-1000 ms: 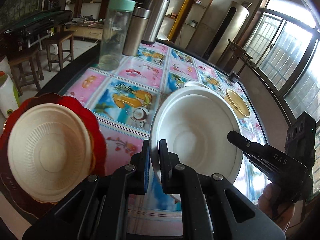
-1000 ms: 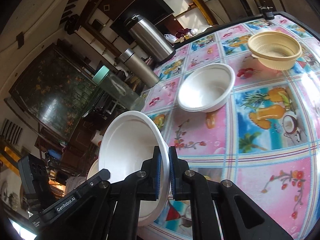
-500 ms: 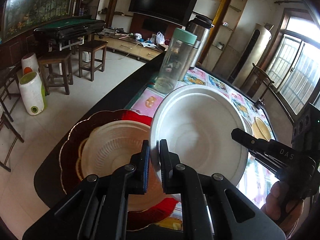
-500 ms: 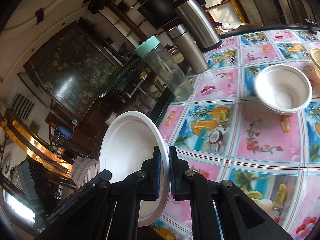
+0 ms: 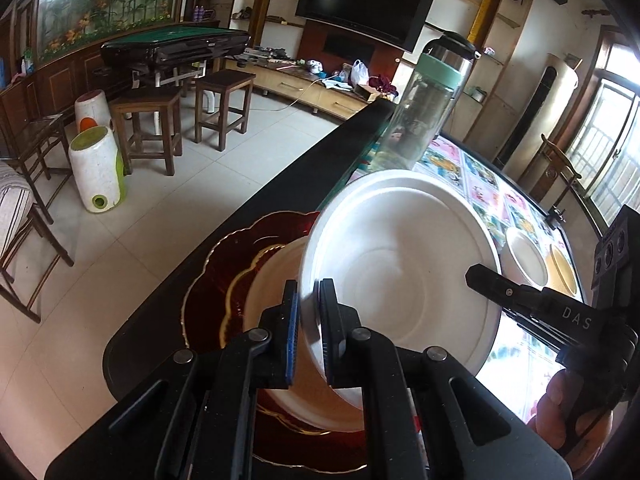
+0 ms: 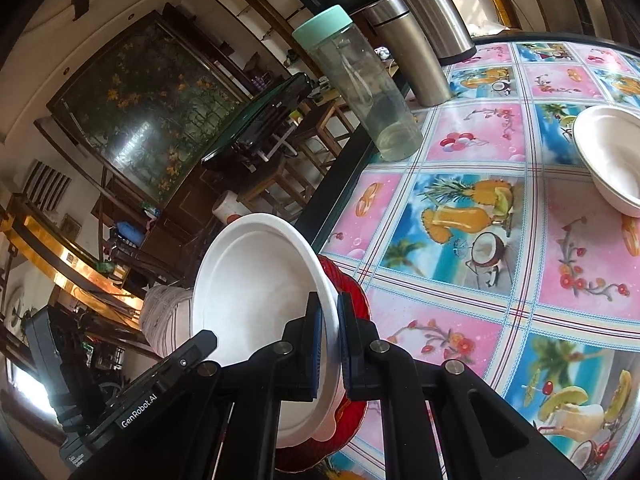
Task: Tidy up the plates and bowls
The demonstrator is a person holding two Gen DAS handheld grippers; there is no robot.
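Both grippers pinch the same white bowl: your left gripper (image 5: 308,330) has its fingers closed on the rim at about 7 o'clock in its own view, and your right gripper (image 6: 329,344) clamps the opposite rim, seen at 5 o'clock of the bowl in the right view. You hold that white bowl (image 5: 400,280) tilted, over a white plate (image 5: 272,280) that sits on a red plate (image 5: 212,280) with a gold edge. So you have two plates stacked, with the bowl above them; whether the bowl touches the white plate I cannot tell.

Your hand (image 5: 568,420) shows at 4 o'clock in the left view, wrapped around the right gripper's handle.

The red plate lies at the near corner of the table (image 6: 460,216), which wears a cloth of pink and blue fruit-drink squares. Farther out, at 2 o'clock in the left view, two more bowls stand just beside each other: a second white bowl (image 5: 526,258) and a yellow bowl (image 5: 562,270). That makes three bowls in all.

Beyond, near the table's far edge, you can count three containers in the right view: a clear bottle (image 6: 360,84) with a green lid, a steel flask (image 6: 412,52) and a larger steel jug (image 6: 432,4) behind it.

Off the table at 10 o'clock in the left view stand two wooden stools (image 5: 148,128).
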